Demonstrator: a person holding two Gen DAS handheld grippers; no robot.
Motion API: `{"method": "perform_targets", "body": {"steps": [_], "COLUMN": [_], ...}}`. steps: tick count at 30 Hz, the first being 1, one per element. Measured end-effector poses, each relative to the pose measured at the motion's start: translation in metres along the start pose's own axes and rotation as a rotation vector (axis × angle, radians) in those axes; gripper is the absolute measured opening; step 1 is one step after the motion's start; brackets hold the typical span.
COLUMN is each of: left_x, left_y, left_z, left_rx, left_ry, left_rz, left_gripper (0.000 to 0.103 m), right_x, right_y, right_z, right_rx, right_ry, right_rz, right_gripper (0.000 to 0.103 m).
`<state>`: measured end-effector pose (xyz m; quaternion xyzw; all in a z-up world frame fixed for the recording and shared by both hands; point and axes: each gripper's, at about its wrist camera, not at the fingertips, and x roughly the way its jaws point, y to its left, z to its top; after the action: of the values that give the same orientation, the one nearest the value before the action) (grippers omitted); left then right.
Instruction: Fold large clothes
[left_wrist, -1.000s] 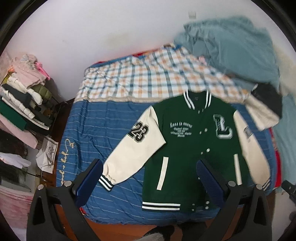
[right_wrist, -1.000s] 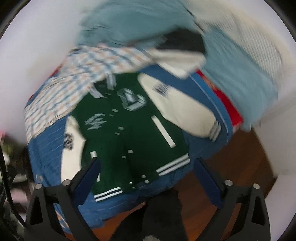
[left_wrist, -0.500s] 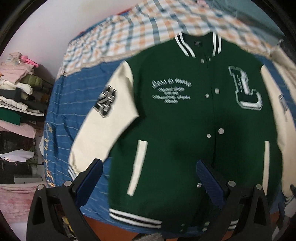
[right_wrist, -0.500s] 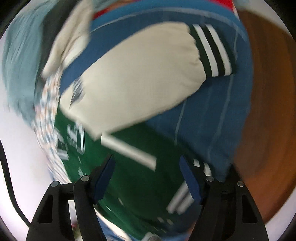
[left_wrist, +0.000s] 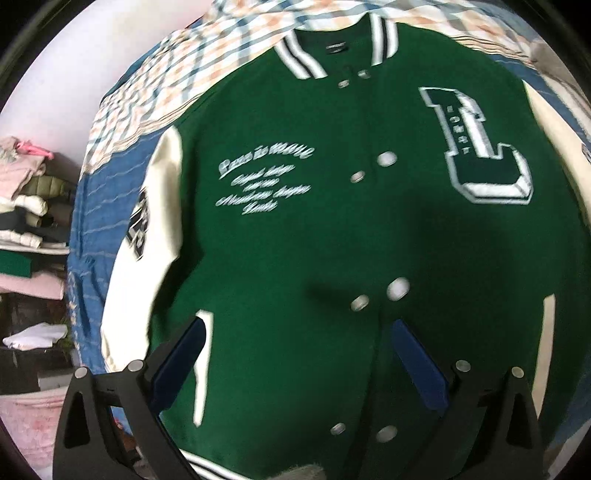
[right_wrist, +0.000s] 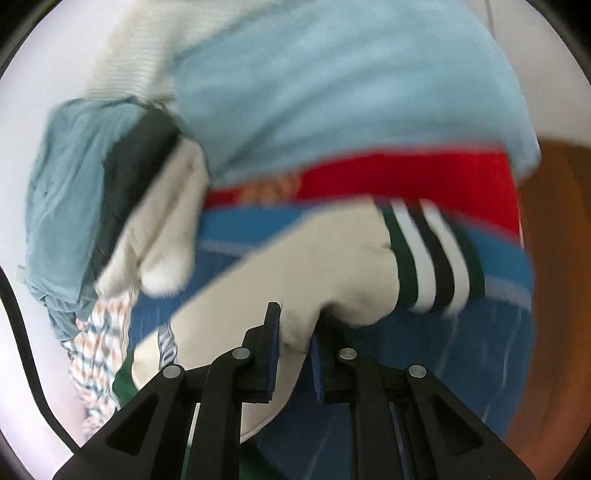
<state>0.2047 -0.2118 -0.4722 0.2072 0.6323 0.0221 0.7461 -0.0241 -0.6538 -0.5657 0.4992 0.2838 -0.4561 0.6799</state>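
The left wrist camera looks steeply down from close above the green jacket spread on the bed, its front filling the view. The right wrist camera sits lower and nearer, angled along the jacket's cream sleeve toward piled clothes. Both views share the jacket and the bed.

Both fisheye views are evenly and brightly lit, with heavy barrel distortion and black vignetting at the corners. Motion blur is seen throughout, strongest in the right wrist view, where the striped cuff is smeared. A soft shadow is cast on the green jacket near its snaps.
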Motion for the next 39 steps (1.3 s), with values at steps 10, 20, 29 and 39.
{"method": "perform_targets", "body": {"steps": [10, 20, 29, 39], "left_x": [0.035, 0.031, 0.01, 0.052], "left_y": [-0.045, -0.046, -0.059, 0.074], "left_z": [0.02, 0.039, 0.065, 0.047], "left_rx": [0.018, -0.012, -0.061, -0.278], "left_ry": [0.01, -0.03, -0.092, -0.043], "left_rz": [-0.031, -0.068, -0.158, -0.066], "left_gripper": [0.103, 0.103, 0.103, 0.103], "right_x": [0.116, 0.134, 0.098, 0.046], "right_y": [-0.024, 0.097, 0.287, 0.442], "right_z": [-0.002, 0.06, 0.115, -0.076], "right_rx": [0.273, 0.062, -0.283, -0.665], "right_ry": [0.273, 0.114, -0.117, -0.102], "right_rz": [0.197, 0.126, 0.17, 0.35], "right_gripper": [0.057, 0.005, 0.005, 0.005]}}
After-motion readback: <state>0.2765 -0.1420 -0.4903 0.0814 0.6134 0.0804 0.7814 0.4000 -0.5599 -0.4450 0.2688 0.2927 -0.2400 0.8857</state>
